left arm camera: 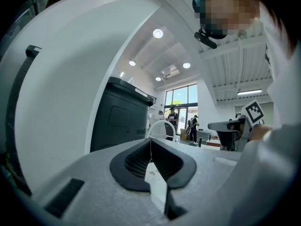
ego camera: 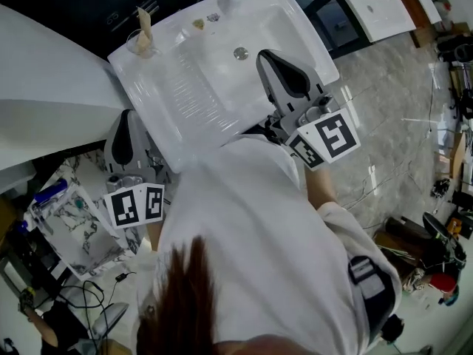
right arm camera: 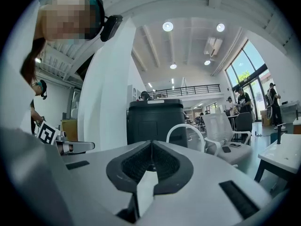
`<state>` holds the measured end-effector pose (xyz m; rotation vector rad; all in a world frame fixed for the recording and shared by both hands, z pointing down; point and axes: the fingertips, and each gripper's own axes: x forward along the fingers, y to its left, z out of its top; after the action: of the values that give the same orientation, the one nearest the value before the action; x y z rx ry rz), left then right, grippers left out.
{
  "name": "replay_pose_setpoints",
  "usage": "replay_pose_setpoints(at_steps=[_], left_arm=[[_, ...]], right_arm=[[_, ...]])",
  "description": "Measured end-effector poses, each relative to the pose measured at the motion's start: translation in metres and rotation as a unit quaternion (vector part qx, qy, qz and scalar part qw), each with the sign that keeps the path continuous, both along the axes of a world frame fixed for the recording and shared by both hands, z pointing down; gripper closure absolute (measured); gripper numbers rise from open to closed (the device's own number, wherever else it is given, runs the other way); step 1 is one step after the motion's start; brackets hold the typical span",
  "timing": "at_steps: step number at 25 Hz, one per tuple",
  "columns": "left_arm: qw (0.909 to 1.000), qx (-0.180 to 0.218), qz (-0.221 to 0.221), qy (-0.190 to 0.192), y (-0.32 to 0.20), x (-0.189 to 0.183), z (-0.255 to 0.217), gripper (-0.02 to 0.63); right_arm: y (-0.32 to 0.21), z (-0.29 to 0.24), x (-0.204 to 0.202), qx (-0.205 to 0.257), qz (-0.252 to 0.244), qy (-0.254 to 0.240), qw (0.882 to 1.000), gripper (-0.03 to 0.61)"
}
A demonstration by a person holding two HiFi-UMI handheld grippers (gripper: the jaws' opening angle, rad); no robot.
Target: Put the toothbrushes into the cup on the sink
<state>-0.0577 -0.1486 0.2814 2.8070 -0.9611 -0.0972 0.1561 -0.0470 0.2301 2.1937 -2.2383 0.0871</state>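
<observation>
No words, numbers or brand names can be read anywhere. The only printed signs are black-and-white square markers (ego camera: 139,205), which stand on the cubes of the left gripper (ego camera: 126,120) and the right gripper (ego camera: 270,59).

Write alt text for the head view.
Seen from above, a person at a white sink holds the right gripper over the basin and the left gripper beside the sink's edge. A clear cup holding something pale stands on the rim.
</observation>
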Motion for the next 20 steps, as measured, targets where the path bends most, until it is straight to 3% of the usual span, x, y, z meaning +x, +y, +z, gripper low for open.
replay_pose_setpoints(at_steps=[20], left_arm=[[0.9989, -0.023, -0.027, -0.029, -0.004, -0.011, 0.023, 0.598]], right_arm=[[-0.007, 0.023, 0.011, -0.019, -0.001, -0.014, 1.000, 0.561]])
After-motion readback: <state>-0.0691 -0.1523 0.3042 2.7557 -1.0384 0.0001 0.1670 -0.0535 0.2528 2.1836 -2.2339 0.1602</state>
